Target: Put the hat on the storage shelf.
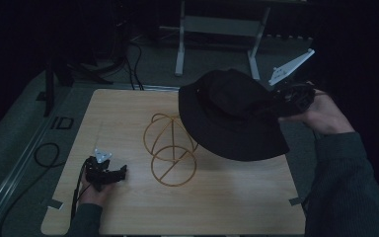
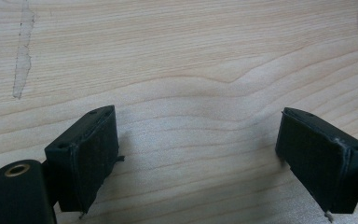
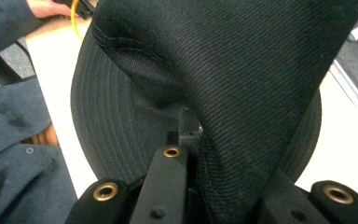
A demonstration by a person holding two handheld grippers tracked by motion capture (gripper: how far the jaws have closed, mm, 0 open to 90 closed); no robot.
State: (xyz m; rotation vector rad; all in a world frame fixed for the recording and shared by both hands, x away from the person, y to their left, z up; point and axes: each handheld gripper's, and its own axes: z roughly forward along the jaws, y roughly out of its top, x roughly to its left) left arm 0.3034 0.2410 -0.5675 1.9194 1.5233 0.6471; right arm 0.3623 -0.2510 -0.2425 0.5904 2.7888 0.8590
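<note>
Your right hand-held gripper (image 1: pixel 288 101) pinches the black hat's (image 1: pixel 229 116) brim, holding it just right of and above the wire stand (image 1: pixel 170 148).

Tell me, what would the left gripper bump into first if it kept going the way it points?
Probably the pale wooden table top: the left gripper looks down at bare wood between its open black fingers. The yellow wire hat stand sits off to one side, so likely missed.

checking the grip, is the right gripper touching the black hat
Touching: the right gripper view shows the right gripper with its jaws closed on a fold of the black hat.
</note>
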